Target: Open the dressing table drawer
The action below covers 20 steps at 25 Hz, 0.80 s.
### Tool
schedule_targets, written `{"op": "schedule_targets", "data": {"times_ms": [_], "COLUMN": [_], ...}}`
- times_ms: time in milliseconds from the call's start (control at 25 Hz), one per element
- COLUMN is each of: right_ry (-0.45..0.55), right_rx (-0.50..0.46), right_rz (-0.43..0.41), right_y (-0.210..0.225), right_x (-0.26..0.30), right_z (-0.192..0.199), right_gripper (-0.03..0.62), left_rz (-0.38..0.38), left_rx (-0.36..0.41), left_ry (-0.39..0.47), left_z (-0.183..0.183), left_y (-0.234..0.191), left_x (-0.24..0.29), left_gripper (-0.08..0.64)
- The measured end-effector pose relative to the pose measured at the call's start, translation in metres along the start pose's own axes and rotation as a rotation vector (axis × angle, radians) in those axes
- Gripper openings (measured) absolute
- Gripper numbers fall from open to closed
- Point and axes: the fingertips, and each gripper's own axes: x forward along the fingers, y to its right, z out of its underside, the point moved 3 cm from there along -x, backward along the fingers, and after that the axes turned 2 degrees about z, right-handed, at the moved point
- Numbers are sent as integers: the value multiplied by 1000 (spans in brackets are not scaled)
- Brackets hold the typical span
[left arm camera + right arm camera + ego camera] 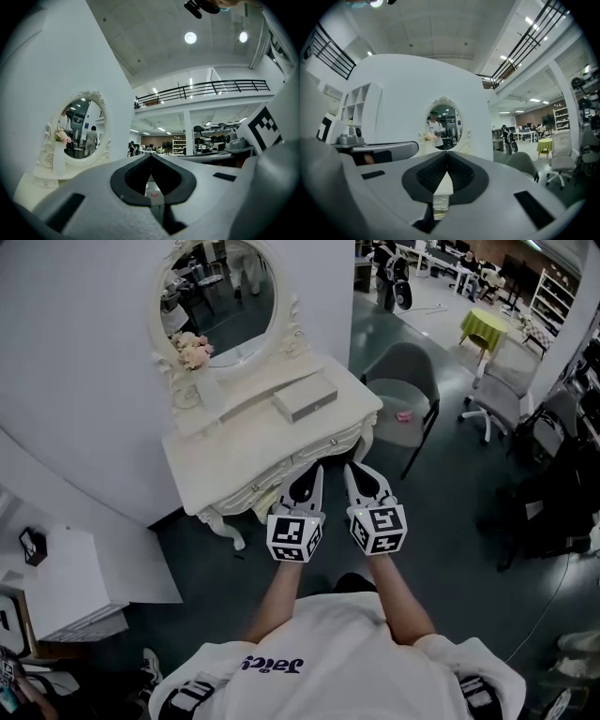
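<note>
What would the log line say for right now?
left tool: shut, empty | right tool: shut, empty | drawer: closed | dressing table: just ahead of both tools

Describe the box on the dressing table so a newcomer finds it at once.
Find the white dressing table below its oval mirror. On the right half of its top lies a flat rectangular box. Unlike the pink flowers at the mirror's left, it is low, long and plain.

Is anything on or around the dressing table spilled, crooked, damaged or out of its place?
Nothing is spilled, broken or tipped. The dressing table is tidy: drawers look closed, the box lies flat, the flowers stand upright by the mirror. The only stray item is a small pink thing on the seat of the grey chair.
</note>
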Motion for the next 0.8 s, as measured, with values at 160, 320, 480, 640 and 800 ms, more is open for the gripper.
{"op": "schedule_targets", "data": {"times_ms": [160, 320, 480, 640, 800], "right_ry": [-40, -76, -95, -96, -91], "right_rx": [13, 26, 31, 43, 42], "right_rz": [-25, -52, -99, -131, -168], "right_y": [-3, 8, 32, 70, 114], "right_x": [30, 66, 115, 172, 226], "right_z": [9, 23, 26, 17, -3], "right_gripper": [11, 11, 11, 11, 11], "left_rz": [-3, -41, -96, -135, -175], "left_rx": [-27, -55, -54, -37, -10], "left_ry": [-18, -33, -40, -47, -36], "left_z": [11, 25, 34, 37, 30], "left_y": [-17, -45, -73, -100, -118], "left_x": [12, 35, 77, 135, 194], "left_gripper": [14, 14, 14, 14, 14]}}
